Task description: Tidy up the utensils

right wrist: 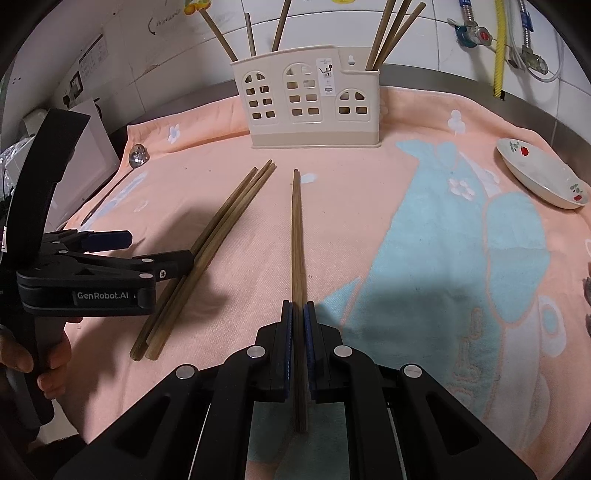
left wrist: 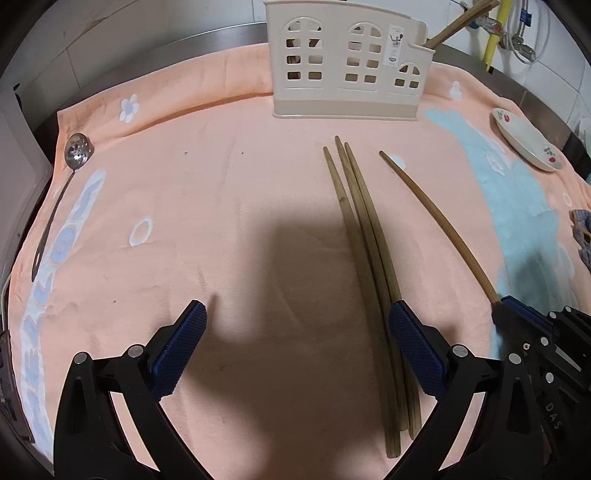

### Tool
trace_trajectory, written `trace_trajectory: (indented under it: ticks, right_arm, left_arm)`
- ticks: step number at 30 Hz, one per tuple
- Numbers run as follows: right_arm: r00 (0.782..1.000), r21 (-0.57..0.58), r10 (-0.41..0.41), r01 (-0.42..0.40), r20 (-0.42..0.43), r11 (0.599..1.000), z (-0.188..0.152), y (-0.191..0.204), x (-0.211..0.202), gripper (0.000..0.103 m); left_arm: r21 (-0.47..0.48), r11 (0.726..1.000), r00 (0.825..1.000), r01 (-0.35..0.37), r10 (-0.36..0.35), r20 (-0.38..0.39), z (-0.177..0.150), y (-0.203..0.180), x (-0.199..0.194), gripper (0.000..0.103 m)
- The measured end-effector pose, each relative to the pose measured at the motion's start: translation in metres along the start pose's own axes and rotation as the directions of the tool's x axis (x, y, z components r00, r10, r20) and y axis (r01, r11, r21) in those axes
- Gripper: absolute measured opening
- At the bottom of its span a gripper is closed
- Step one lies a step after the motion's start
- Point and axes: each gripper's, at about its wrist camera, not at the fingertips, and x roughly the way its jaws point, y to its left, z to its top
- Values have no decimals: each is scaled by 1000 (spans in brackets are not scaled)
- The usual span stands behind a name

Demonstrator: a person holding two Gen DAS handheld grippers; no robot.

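Left wrist view: I see the left gripper point(left wrist: 297, 321) with its blue pads standing wide apart and nothing pressed between them; the right pad point(left wrist: 415, 354) sits over the near part of the loose chopsticks point(left wrist: 364, 236).
Right wrist view: I see the right gripper point(right wrist: 297, 314) closed tight on the held chopstick point(right wrist: 296, 229), which runs straight away from the camera toward the utensil holder point(right wrist: 306, 107).
Loose chopsticks: three lie together on the orange towel point(left wrist: 207, 206), tips toward the holder, left of the held chopstick.
Held chopstick, left wrist view: it shows as a curved stick point(left wrist: 439, 225) at right, its near end going into the right gripper point(left wrist: 508, 308) at the frame edge.
Utensil holder: cream, with window cut-outs, standing upright at the far side of the towel.
Only in right wrist view: chopsticks stand in the holder, some in the left part point(right wrist: 251, 35) and a bunch in the right part point(right wrist: 393, 31); a hand point(right wrist: 40, 363) grips the left gripper's handle.
Only partly in left wrist view: just the right-hand bunch point(left wrist: 460, 24) shows above the holder point(left wrist: 347, 62).
Slotted spoon: it lies at the far left edge of the towel, clear in the left wrist view point(left wrist: 61, 192), small in the right wrist view point(right wrist: 138, 155).
Plate: a flowered plate point(right wrist: 541, 177) sits at the far right, well apart from the chopsticks.
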Motion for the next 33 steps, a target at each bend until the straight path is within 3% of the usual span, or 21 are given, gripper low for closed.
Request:
trace_trajectory:
  ticks: [9,16,22,33]
  right_arm:
    - [1000,2,6,-6,4,1000,-2,-1,0,7]
    - [1000,0,5,-5,3,1000,-2,-1,1,7]
    - [1000,1,6,-6,2,1000,-2,-2,1,7]
    - [1000,0,4,-4,1,1000,-2,-1,1,7]
  left_arm:
    - [-39,999,1000,6,-6,-4,-1,10,2,99]
    - [2,999,999,-34,34,3,0,3,1,99]
    - [-40,999,1000,-11,11,-7,-1,10,1,99]
    - [-25,999,999,-44,44,-1,-3,4,2,99]
